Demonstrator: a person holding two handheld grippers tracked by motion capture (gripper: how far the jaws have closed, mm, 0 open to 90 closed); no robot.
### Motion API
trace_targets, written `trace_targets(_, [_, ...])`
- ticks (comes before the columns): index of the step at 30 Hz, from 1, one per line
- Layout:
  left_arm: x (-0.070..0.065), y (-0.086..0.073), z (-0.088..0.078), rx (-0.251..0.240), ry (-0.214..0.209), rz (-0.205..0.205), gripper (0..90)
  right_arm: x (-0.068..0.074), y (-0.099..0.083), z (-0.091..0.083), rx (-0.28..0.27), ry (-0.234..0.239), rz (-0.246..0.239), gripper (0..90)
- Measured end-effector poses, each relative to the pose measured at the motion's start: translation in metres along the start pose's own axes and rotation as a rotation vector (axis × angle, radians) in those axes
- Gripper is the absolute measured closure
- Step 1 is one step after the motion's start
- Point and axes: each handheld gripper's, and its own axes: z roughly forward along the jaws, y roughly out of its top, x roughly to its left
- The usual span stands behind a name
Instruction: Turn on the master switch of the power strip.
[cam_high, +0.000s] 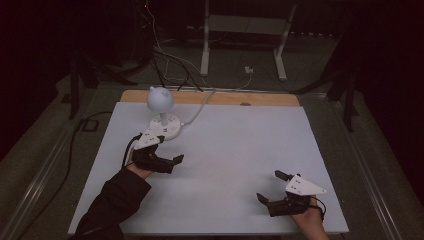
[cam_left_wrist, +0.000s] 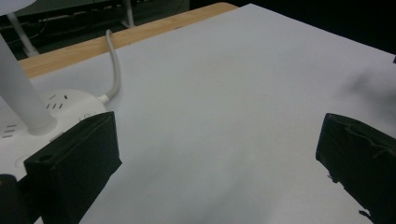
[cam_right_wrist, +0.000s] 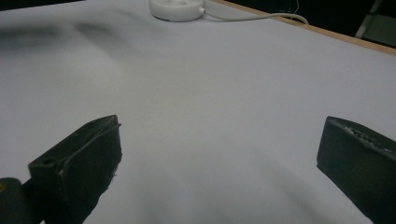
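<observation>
Sitting just beyond left gripper (cam_high: 167, 150): lamp (cam_high: 162, 117).

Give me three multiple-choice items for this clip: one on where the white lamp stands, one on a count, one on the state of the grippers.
1. Where does the white lamp stand on the table?
A. far left part
B. near right corner
C. dead centre

2. How many lamps are on the table?
A. three
B. one
C. two

3. How do the jaws of the left gripper and right gripper stand?
A. both shut
B. only the left open
C. both open

Answers: 1 A, the high view shows it at the far left, just beyond the left gripper. 2 B, a single lamp with its cord. 3 C, each gripper view shows a wide gap with bare table between the jaws.
</observation>
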Motion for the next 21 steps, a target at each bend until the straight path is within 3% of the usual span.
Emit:
trace_targets(8, [0.006,0.004,0.015,0.023,0.017,-0.008,0.1,-0.001,0.000,0.000,0.006,0.000,0.005,0.0])
trace_targets(13, [0.009,0.007,0.023,0.020,0.024,-0.032,0.1,-0.001,-0.001,0.001,0.005,0.004,0.009,0.0])
trace_targets(20, [0.016,0.012,0.030,0.011,0.062,-0.023,0.1,-0.001,-0.001,0.001,0.004,0.006,0.013,0.0])
trace_targets(21, [0.019,0.012,0.032,0.010,0.087,-0.028,0.1,-0.001,-0.001,0.001,0.004,0.007,0.013,0.0])
